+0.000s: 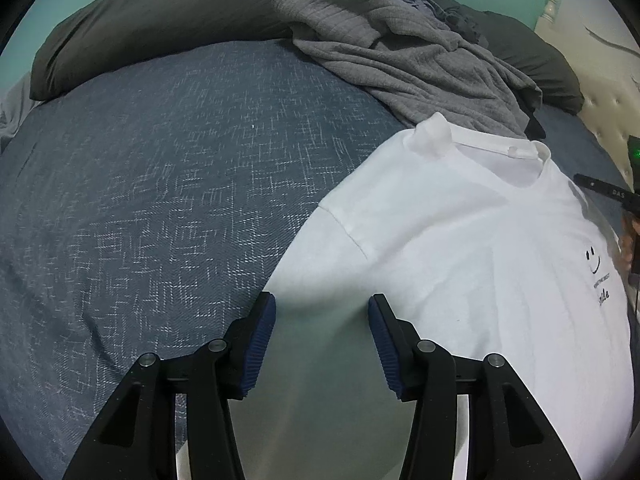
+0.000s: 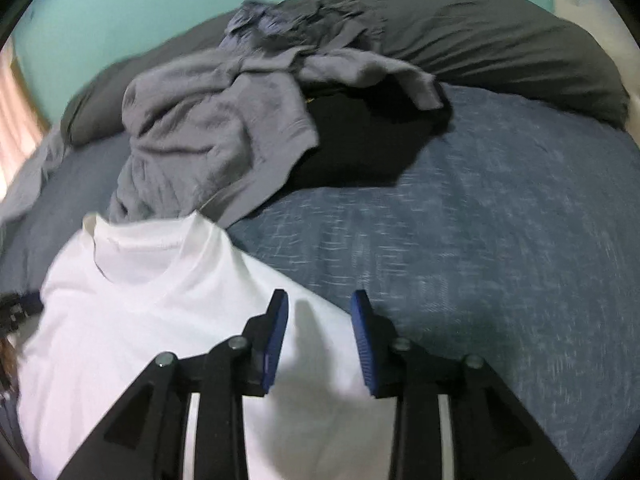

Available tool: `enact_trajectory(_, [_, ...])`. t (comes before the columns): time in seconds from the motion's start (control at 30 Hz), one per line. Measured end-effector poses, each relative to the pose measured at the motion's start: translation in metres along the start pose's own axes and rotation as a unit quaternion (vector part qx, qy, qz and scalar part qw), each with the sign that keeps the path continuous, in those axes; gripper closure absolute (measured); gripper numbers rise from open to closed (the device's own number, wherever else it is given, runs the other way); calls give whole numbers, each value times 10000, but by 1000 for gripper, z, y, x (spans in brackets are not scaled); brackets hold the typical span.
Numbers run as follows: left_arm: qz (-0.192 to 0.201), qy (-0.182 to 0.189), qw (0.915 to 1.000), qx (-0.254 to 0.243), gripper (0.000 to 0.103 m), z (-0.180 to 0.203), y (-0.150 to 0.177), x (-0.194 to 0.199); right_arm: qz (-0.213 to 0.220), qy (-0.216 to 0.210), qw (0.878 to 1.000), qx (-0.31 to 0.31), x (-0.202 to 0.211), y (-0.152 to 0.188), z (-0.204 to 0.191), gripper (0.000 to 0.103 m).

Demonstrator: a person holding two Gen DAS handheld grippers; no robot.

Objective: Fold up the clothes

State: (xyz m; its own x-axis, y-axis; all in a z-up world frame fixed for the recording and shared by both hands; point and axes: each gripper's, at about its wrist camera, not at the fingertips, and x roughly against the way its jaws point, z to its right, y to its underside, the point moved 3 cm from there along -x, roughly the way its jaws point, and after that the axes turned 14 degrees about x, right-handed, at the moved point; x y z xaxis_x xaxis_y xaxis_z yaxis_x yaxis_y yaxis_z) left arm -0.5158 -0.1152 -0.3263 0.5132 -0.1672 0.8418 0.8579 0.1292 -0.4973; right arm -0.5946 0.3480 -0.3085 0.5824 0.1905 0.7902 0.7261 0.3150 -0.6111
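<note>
Bedroom in home. Big bed with blue cover (image 1: 160, 200), dark pillows (image 2: 500, 40) at far end, padded headboard (image 1: 604, 120), green wall (image 2: 120, 12). Clothes pile (image 2: 208, 120) on bed.

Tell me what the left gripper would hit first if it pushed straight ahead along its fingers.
Most likely the white T-shirt: the left gripper points down at its sleeve edge, jaws open with nothing between them. Depth is unclear.

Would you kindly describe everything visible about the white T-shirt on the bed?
The white T-shirt lies spread front-up on the blue bedspread, collar toward the grey garment, which it meets. It looks like soft cotton with a ribbed crew neck and a small black smiley print with lettering. Both grippers hover open over its edges; nothing pinches it.
</note>
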Motion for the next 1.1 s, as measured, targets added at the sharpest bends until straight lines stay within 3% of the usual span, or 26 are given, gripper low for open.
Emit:
enact_trajectory(0.1, [11,11,10000,-17,49,1,1,0,-137,43,9996,225,-10,-4,-10,74])
enact_trajectory(0.13, [10,16,10000,-21,49,0,2,0,-176,51,9995,274,-13,-5,-12,93])
enact_trajectory(0.17, [8,22,10000,-24,49,0,2,0,-215,59,9992,322,-16,-6,-15,99])
enact_trajectory(0.27, [5,39,10000,-36,49,-1,3,1,-178,100,9996,211,-19,-8,-13,102])
enact_trajectory(0.4, [11,31,10000,-90,49,0,6,0,46,68,9987,-510,-15,-9,9,102])
enact_trajectory(0.57, [6,11,10000,-70,49,-1,7,-2,64,-192,9952,-954,-22,-6,16,102])
enact_trajectory(0.73, [-5,8,10000,-94,48,-1,6,-2,361,-31,9869,-1574,-11,4,35,102])
enact_trajectory(0.93, [87,45,9999,106,48,-8,4,12,445,-207,9892,-1380,16,20,32,101])
enact_trajectory(1.0, [100,40,9999,112,48,-9,6,22,400,-211,9902,-1318,27,29,34,97])
enact_trajectory(1.07, [96,58,9998,149,48,-12,10,32,284,-262,9905,-1322,34,39,37,79])
enact_trajectory(1.1, [87,70,9998,176,48,-13,12,37,245,-296,9905,-1319,40,46,39,76])
